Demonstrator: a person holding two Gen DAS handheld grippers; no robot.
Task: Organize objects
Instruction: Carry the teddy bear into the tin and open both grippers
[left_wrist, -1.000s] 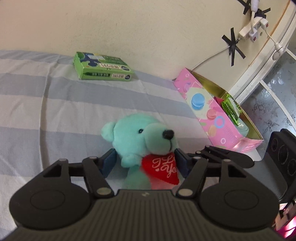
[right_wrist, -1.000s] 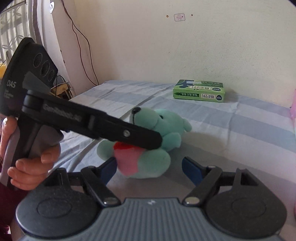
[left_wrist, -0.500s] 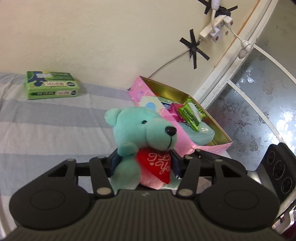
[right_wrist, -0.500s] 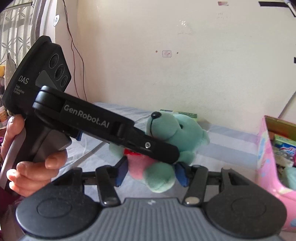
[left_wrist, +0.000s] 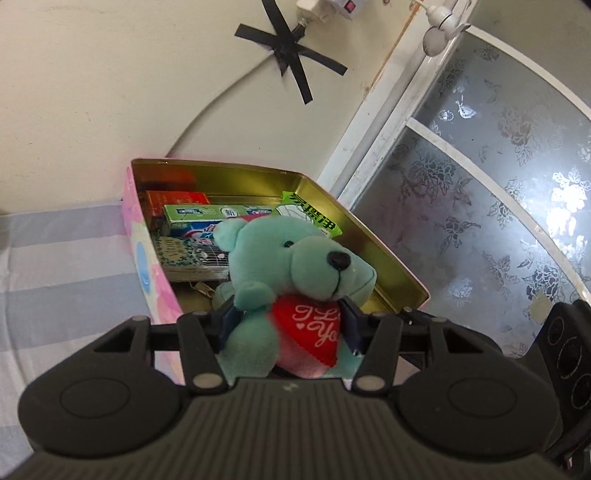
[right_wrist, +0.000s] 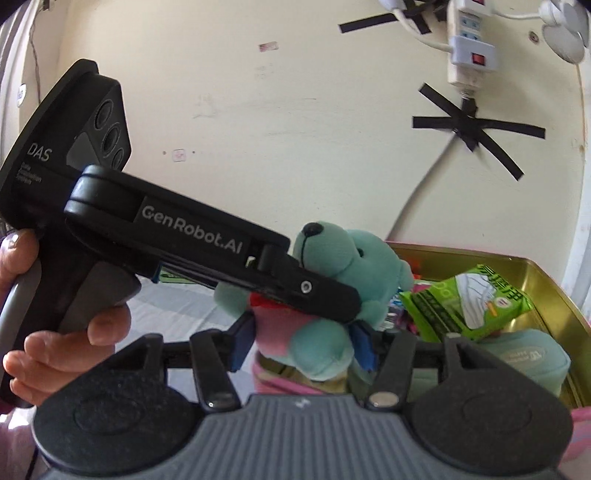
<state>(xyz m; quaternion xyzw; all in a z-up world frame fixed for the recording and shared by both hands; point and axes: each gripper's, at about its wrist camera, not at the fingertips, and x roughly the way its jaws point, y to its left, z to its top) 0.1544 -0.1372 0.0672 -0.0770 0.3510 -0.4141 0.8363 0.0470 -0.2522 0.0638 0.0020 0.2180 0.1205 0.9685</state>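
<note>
A teal teddy bear (left_wrist: 295, 266) with a red "I Love You" heart (left_wrist: 314, 332) is held in the air by both grippers. My left gripper (left_wrist: 288, 328) is shut on its body. My right gripper (right_wrist: 301, 345) is shut on its lower body from the other side; the bear (right_wrist: 347, 258) shows there too, partly hidden by the left gripper's black arm (right_wrist: 207, 251). The bear hangs over the near end of an open pink tin box (left_wrist: 142, 251) with a gold inside.
The box holds a green toothpaste carton (left_wrist: 218, 214), a red box (left_wrist: 173, 201), a green packet (right_wrist: 469, 299), a teal pouch (right_wrist: 524, 358) and a patterned box. A grey striped bedsheet (left_wrist: 55, 273) lies left. Wall, taped cable and power strip (right_wrist: 469, 48) behind; frosted glass door (left_wrist: 498, 203) right.
Both grippers carried the bear up off the sheet and rightward to above the pink box. The green carton on the bed has left the view.
</note>
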